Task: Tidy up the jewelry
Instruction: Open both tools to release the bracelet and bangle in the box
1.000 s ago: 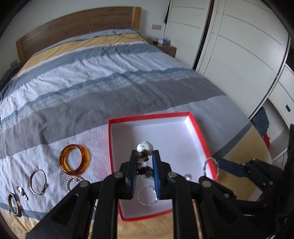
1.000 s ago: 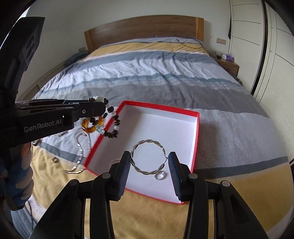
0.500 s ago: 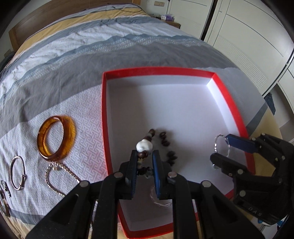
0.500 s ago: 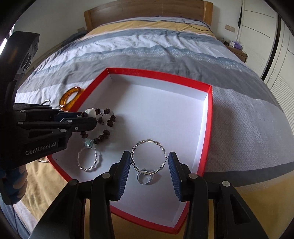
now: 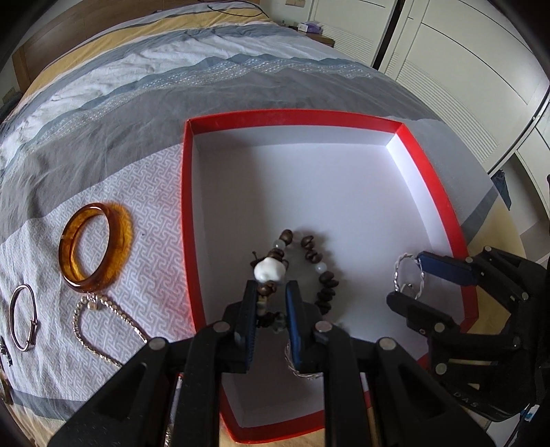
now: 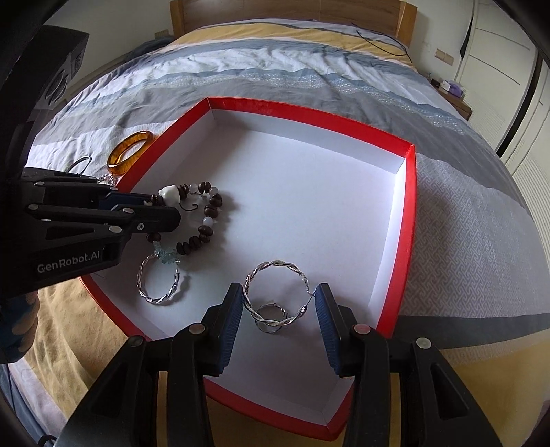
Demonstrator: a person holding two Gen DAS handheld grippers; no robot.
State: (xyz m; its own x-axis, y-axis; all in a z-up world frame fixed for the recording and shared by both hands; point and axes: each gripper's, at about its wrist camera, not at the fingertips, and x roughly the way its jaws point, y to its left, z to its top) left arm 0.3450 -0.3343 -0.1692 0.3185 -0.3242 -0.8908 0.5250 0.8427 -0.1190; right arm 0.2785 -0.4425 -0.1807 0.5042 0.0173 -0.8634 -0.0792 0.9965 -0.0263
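Pinching beaded bracelet (image 5: pixel 311 256), gripping twisted hoop (image 6: pixel 275 292)

A home bedroom: a made bed (image 6: pixel 309 68) with striped duvet and wooden headboard (image 6: pixel 285 10) at the top, a white wardrobe (image 5: pixel 464 62) upper right.

You get soft, even daylight in both views, perhaps from a window on the left. The white floor of the red box (image 6: pixel 309 192) is bright without glare, and the beads (image 5: pixel 314 256) cast faint shadows. Fisheye bending curves the bed (image 5: pixel 103 103), corners go black, and focus is sharp.
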